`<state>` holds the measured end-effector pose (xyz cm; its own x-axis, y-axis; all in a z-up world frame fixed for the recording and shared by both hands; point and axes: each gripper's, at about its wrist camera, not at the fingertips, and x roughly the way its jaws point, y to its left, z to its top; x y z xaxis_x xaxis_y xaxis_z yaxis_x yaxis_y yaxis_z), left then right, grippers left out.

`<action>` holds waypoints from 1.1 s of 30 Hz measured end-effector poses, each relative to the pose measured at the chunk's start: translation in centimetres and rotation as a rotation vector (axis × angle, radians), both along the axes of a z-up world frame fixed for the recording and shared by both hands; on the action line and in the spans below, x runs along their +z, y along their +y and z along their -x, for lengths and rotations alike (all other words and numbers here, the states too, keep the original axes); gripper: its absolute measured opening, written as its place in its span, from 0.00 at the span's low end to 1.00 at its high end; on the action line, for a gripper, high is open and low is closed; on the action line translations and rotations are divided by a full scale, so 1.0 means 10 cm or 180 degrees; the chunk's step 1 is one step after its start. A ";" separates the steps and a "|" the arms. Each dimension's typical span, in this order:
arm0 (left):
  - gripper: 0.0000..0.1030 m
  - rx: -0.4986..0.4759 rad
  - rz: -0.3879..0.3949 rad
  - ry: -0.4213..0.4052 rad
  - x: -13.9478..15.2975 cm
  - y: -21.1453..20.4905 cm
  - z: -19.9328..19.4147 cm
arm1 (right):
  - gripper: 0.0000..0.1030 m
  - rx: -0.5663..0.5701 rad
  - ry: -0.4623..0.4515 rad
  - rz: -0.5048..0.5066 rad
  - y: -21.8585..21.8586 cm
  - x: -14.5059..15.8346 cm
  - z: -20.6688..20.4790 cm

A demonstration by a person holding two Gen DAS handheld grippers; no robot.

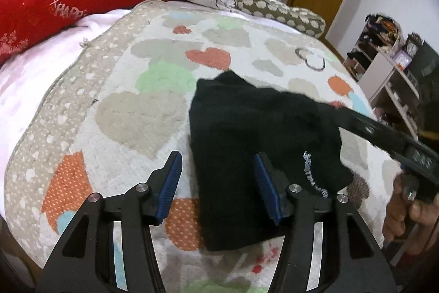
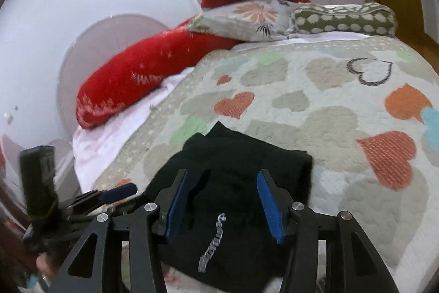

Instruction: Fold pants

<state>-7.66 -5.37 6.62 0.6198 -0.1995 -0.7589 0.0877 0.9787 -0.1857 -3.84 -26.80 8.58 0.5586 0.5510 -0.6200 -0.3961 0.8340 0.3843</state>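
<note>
While both hand-held grippers point(image 1: 218, 180) point(image 2: 223, 199) gape empty, black pants point(image 1: 260, 128) folded compact, silver lettering up.

Folded black pants point(image 1: 247, 128) on bedspread point(image 1: 123, 111)

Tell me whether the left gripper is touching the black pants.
Cannot tell. In the left wrist view the open left gripper overlaps the black pants, but neither contact nor gap shows plainly.

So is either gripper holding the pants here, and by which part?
Nothing is held. The left gripper and right gripper are both open above the folded black pants, pads clear of the fabric.
</note>
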 end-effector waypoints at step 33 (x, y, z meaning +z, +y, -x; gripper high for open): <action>0.63 0.0391 -0.0209 -0.0583 0.22 -0.01 0.34 | 0.49 -0.0094 -0.0143 0.0339 0.04 0.05 0.49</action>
